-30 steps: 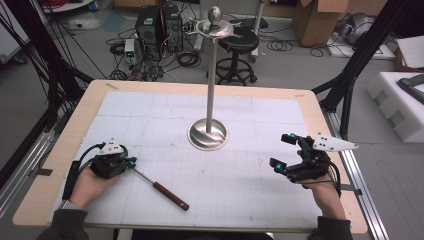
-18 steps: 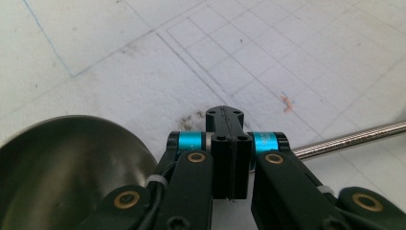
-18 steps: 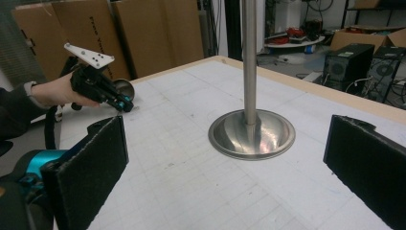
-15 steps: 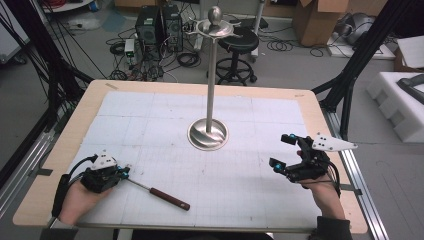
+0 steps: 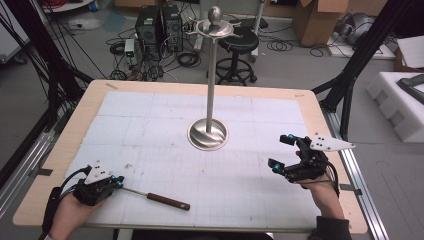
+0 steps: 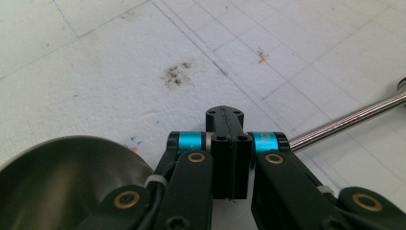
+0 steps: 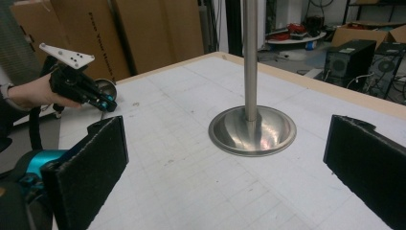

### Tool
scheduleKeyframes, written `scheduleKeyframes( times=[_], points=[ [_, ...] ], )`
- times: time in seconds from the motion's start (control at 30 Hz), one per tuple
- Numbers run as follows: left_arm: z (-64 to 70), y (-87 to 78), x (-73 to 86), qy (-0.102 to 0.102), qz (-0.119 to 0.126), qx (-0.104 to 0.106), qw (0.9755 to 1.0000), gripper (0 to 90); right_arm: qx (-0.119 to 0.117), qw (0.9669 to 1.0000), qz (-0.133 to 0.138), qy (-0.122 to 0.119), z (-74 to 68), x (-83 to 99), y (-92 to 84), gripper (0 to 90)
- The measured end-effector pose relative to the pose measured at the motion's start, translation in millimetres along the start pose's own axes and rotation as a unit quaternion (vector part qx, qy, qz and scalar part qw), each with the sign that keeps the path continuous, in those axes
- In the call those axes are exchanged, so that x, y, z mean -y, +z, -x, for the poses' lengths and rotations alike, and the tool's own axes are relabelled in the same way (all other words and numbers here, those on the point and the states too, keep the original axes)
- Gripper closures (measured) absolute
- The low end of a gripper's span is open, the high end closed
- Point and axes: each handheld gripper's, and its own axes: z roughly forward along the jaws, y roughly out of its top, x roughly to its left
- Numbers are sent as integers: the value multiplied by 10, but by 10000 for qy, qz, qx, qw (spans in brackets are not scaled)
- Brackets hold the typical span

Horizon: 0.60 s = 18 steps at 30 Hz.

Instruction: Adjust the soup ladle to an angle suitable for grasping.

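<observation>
The jaws of the left gripper [image 5: 118, 181] are pressed together on the thin metal shaft of a ladle [image 5: 150, 196], while the jaws of the right gripper [image 5: 283, 152] stand spread wide with nothing between them. The ladle lies flat on the white gridded mat [image 5: 165, 125] of the worktop [image 5: 320, 125], well to the left of the steel stand [image 5: 208, 134] and nearer the person. It has a dark reddish-brown handle [image 5: 168, 201] that points toward the stand's side, a slim bright shaft [image 6: 349, 120], and a dull grey rounded bowl [image 6: 62, 177] that shows in the left gripper view just beside the gripper's linkage. The stand is 1 tall pole on a round shiny foot, topped by a ball with hooks. The right gripper is held right of the stand, well apart from it, and the mat between ladle and stand is bare apart from some smudges. Behind the stand, off the worktop, are a black stool [image 5: 239, 42] and computer cases [image 5: 157, 25].
</observation>
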Motion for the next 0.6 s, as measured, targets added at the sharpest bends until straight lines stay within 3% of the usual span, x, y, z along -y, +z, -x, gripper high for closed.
scheduleKeyframes(
  times=[0.2, 0.37, 0.6],
  points=[
    [38, -60, 58, -37, 44, -23, 10000, 900, 4, 10000, 5, 24, 4, -1, -9, 3],
    [-3, -55, 19, -184, 17, 148, 9997, 900, -3, 10000, 39, 29, 4, -1, 3, 3],
    [126, -127, -108, -31, 304, 174, 9994, 899, -18, 10000, -10, 43, 22, 6, 34, 3]
  ],
)
